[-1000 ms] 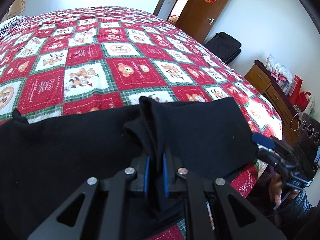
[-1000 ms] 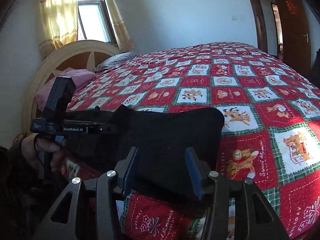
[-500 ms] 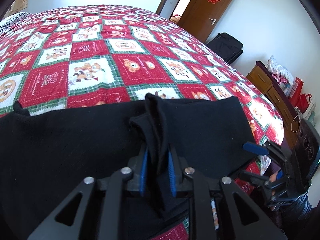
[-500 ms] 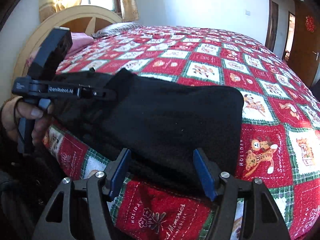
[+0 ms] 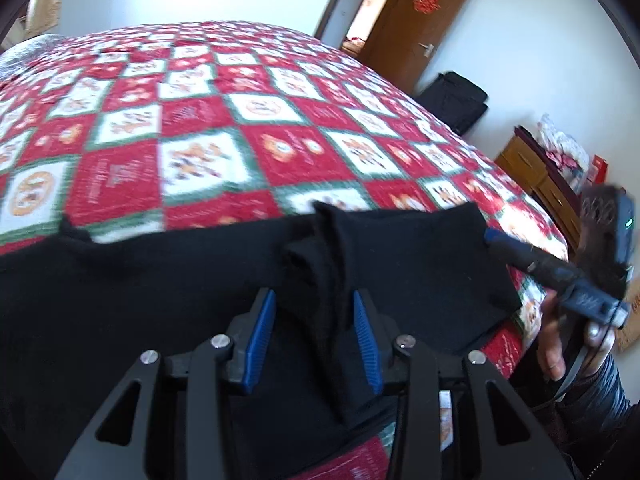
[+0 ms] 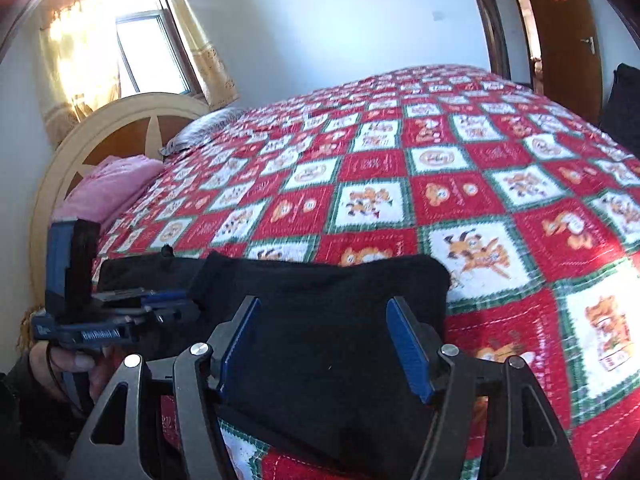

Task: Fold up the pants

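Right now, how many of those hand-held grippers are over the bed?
2. The left gripper straddles a raised fold of the black pants; the right gripper is open over their end.

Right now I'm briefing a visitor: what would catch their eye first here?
First the red, white and green patchwork quilt that covers the bed. Then the black pants along its near edge, a raised ridge of cloth standing between the left gripper's parted blue pads, which have just been opening. The wooden door stands behind.
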A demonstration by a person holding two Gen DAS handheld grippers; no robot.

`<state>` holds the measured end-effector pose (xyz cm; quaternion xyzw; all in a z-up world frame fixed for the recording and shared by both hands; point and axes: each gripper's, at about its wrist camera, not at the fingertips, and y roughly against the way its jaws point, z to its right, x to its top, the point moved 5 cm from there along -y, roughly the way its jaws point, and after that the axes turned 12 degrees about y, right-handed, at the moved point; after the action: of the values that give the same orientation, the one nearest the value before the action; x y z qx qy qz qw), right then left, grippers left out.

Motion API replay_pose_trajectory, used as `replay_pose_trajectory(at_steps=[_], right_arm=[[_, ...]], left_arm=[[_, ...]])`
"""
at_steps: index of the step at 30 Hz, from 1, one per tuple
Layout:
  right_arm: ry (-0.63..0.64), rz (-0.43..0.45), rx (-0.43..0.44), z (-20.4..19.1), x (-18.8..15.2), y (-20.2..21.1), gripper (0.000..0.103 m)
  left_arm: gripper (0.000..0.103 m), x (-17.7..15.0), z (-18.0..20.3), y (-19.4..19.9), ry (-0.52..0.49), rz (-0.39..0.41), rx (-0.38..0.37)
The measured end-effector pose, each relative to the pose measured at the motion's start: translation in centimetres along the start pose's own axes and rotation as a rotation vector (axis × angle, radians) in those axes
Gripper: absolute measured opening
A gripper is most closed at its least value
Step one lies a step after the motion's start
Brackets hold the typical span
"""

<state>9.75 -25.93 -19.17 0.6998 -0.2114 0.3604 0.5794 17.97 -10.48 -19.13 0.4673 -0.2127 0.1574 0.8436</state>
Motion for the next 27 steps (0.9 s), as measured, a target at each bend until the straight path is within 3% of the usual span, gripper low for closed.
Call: replay_pose_trajectory(at_steps=[2,7,11,16,20,23,24,25,26,27], right_arm=[[-0.028,-0.074,0.000,0.8,-1.1,-1.8,0.066],[-0.018,-0.024,-0.005,0.0,-0.1,-0.3,0.066],[0.032,-0.016,0.046,-3.6,1.0,-0.1,0.066],[0.100,-0.088,0.073,-10.3,2.0,-2.8,0.066],[0.171,-0.145,-0.024,-14.1,2.1,-6.1,0.066],[0.172,-0.193,-0.084,-14.5,1.8,-7.9,0.066],[0.166,-0.200,-0.111,-14.3,1.7,-8.4,0.063],[0.173,-0.199,-0.144,-14.1,1.7,-8.6,0.050],[0.187,-0.194,-0.170,-14.0,1.8,-8.6,0.045],[0.196,-0.187,-0.164,-14.1,1.9,-8.3,0.027]], left_arm=[[0.046,0.5,-1.5,1.2,0.024,0.022,0.013],[0.050,1.1,-5.0,4.1,0.074,0.088,0.078],[0.050,1.4,-7.8,6.5,0.085,0.137,0.153],[0.060,1.6,-10.4,8.7,0.128,0.182,0.204],[0.060,1.2,-11.7,9.4,0.143,0.185,0.205],[0.062,0.9,-12.5,9.8,0.154,0.186,0.203],[0.062,0.8,-12.9,9.9,0.161,0.188,0.201],[0.062,0.8,-13.3,10.2,0.169,0.191,0.197],[0.062,0.7,-13.8,10.5,0.178,0.195,0.194],[0.062,0.7,-14.3,10.8,0.189,0.201,0.193]])
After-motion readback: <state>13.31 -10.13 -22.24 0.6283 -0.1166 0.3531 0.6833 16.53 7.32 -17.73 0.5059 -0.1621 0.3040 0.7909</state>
